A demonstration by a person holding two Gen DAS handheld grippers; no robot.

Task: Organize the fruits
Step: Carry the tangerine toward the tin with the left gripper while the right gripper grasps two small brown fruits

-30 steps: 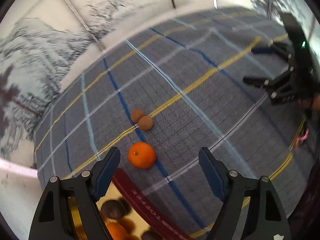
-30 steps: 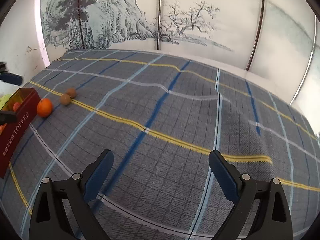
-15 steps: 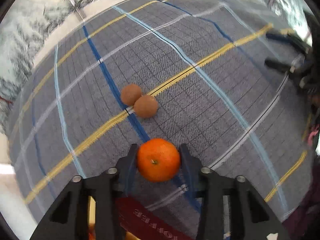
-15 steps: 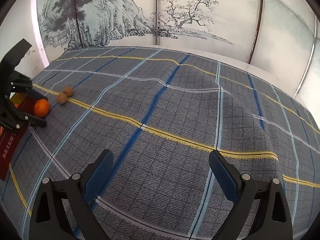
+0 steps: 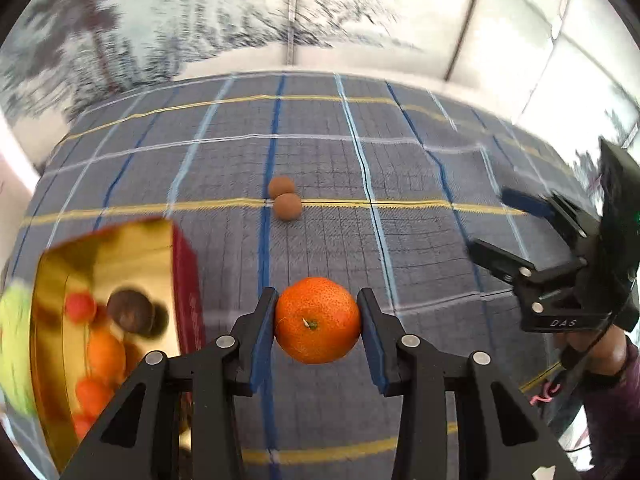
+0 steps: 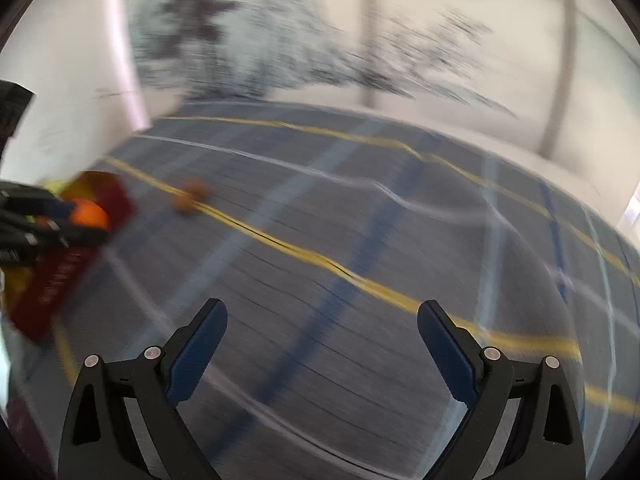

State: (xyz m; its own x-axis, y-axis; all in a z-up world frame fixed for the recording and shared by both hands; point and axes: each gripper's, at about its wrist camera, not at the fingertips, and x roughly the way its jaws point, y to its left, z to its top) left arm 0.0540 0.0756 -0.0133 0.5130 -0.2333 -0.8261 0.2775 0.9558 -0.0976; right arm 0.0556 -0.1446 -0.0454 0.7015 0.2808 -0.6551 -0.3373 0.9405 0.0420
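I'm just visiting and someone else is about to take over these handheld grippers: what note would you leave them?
Left gripper: shut on the orange, lifted off the cloth, right of the tin.
Right gripper: open, empty, over bare cloth.
Tin: already holds several fruits, including oranges, small red ones and a dark one.
Left to do: put the orange in the tin, then probably fetch the two brown fruits touching each other on the yellow stripe further back.

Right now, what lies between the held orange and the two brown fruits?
Only bare cloth, as the left wrist view shows: nothing between the orange and the brown fruits.
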